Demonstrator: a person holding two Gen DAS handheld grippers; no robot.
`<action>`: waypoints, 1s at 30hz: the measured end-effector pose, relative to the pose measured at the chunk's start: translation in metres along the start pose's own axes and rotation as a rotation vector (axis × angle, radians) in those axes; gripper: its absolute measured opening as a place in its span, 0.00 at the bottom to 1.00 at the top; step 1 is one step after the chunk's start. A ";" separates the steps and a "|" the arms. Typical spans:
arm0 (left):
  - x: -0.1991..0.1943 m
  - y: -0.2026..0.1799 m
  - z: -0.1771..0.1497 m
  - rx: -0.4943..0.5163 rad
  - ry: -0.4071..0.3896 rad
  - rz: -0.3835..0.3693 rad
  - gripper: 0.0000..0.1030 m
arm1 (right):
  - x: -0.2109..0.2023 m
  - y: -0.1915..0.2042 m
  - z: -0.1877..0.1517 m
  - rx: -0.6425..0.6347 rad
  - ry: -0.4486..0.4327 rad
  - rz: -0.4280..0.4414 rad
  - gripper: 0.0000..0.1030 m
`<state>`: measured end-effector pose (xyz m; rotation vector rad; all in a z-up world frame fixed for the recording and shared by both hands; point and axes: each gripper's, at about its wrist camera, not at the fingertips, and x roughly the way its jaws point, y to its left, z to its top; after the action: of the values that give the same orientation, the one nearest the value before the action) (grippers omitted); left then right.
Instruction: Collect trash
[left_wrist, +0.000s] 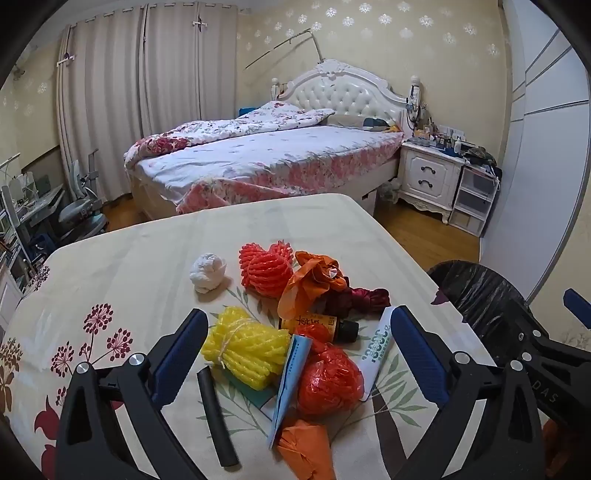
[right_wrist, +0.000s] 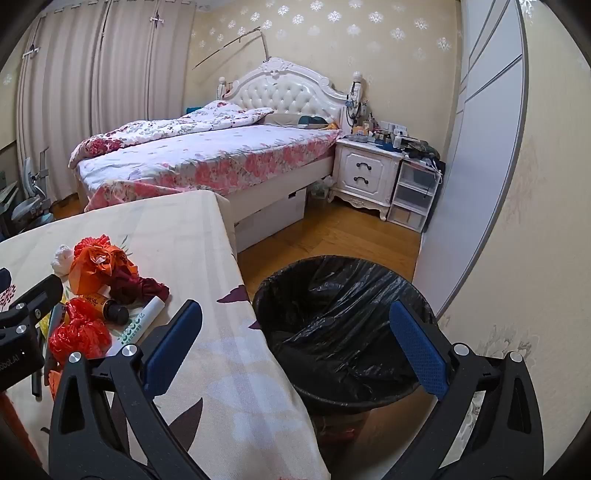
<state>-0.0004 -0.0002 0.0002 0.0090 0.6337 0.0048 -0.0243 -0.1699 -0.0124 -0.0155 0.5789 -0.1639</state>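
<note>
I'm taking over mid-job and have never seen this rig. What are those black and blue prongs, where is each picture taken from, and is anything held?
The prongs are two-finger grippers that a person holds, each carrying a camera looking along its fingers. The left gripper hovers open above trash on the table: yellow foam net, red bag, white tissue wad, black tube. The right gripper is open too, over the black-lined trash bin beside the table. Nothing is held.

A pile of trash, with a yellow foam net (left_wrist: 245, 347) and red bag (left_wrist: 328, 380), is framed between the wide-open left gripper (left_wrist: 299, 347) fingers.
</note>
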 end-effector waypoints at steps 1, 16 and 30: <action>0.000 -0.001 0.000 0.007 0.008 0.002 0.94 | 0.000 0.000 0.000 -0.001 -0.001 -0.002 0.96; -0.003 0.004 0.000 0.005 -0.006 0.010 0.94 | -0.003 -0.004 0.000 0.007 -0.006 0.004 0.96; -0.004 0.000 0.000 0.005 -0.005 0.013 0.94 | -0.007 -0.003 -0.001 0.013 0.002 -0.002 0.96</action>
<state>-0.0038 -0.0005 0.0028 0.0177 0.6282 0.0158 -0.0303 -0.1718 -0.0091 -0.0033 0.5795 -0.1691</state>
